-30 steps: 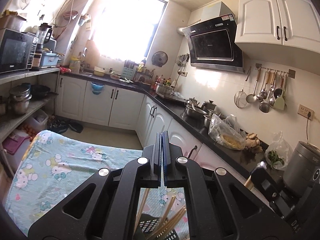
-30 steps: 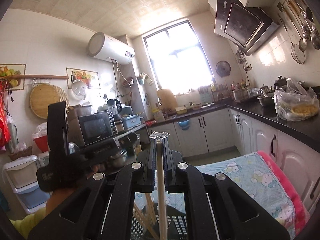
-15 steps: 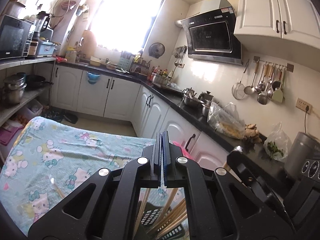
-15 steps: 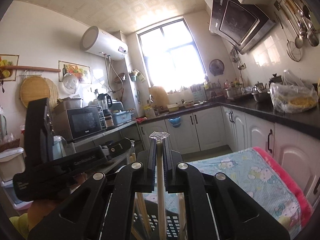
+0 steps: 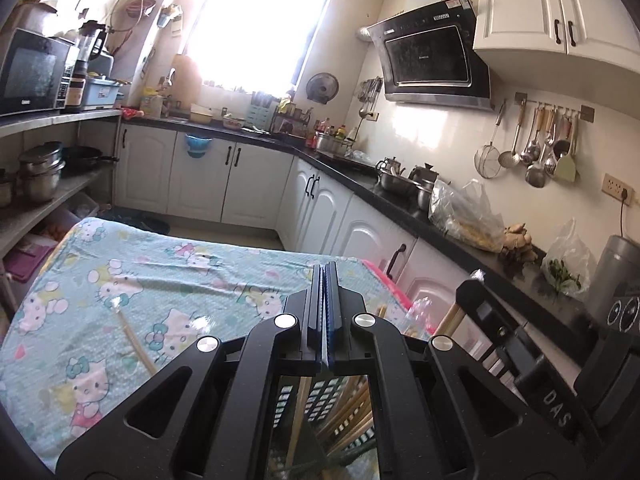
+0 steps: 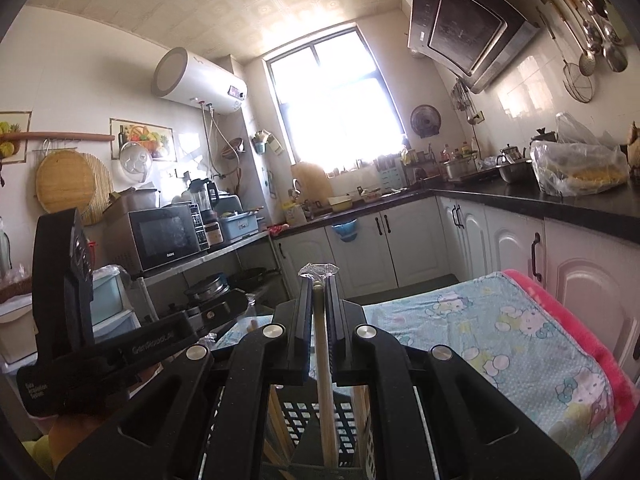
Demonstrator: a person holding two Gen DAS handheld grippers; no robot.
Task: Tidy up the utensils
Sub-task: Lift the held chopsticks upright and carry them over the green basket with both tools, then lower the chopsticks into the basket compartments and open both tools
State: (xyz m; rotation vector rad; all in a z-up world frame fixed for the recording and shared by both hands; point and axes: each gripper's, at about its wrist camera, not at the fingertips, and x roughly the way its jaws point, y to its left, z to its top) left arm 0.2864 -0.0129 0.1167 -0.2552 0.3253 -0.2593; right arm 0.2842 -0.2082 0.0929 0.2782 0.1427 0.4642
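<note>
My right claw (image 6: 319, 280) grips a wrapped chopstick (image 6: 325, 392) upright over the black slotted basket (image 6: 304, 416); my left claw (image 5: 325, 276) is closed on nothing; another chopstick (image 5: 134, 340) lies on the cartoon-cloth desk (image 5: 168, 268).

1. Daylight floods through the window (image 5: 256, 20), blown out to white
2. Glare patches on the tiled wall (image 5: 420, 128)
3. Fisheye bends the cabinets; corners go black
4. Foreground sits in shadow
</note>
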